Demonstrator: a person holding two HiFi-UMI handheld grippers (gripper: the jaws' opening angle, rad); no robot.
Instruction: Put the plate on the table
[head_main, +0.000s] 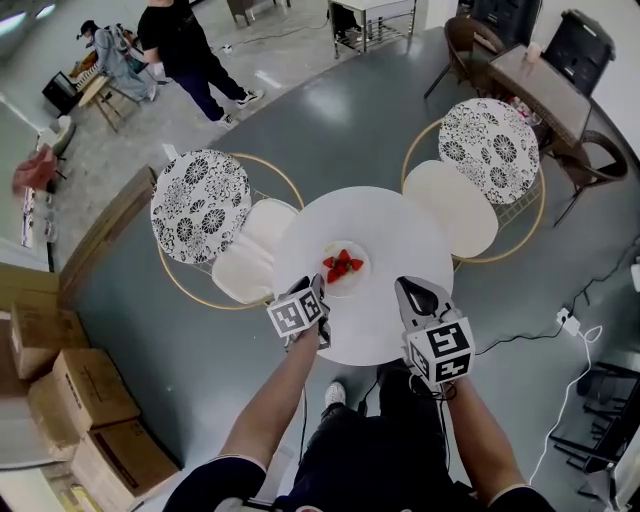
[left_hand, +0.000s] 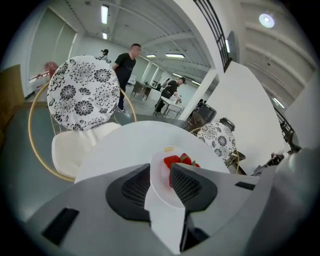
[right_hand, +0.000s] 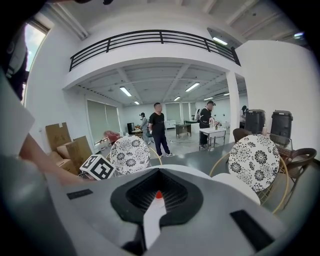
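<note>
A small white plate (head_main: 358, 283) with cut strawberries (head_main: 342, 266) lies flat on the round white table (head_main: 400, 230), near its middle. My left gripper (head_main: 318, 287) reaches the plate's near-left rim. In the left gripper view the plate (left_hand: 161, 181) rim sits in the gap of my left gripper (left_hand: 161, 172), whose jaws stand apart and open, with the strawberries (left_hand: 180, 160) just beyond. My right gripper (head_main: 413, 289) hovers over the table's near-right part, apart from the plate. In its own view my right gripper (right_hand: 158, 197) is shut on nothing.
Two gold-framed chairs with floral backs flank the table, one left (head_main: 200, 205) and one right (head_main: 490, 150). Cardboard boxes (head_main: 80, 400) stand at the left. Two people (head_main: 185, 45) are far off. A cable and socket (head_main: 570, 320) lie on the floor at right.
</note>
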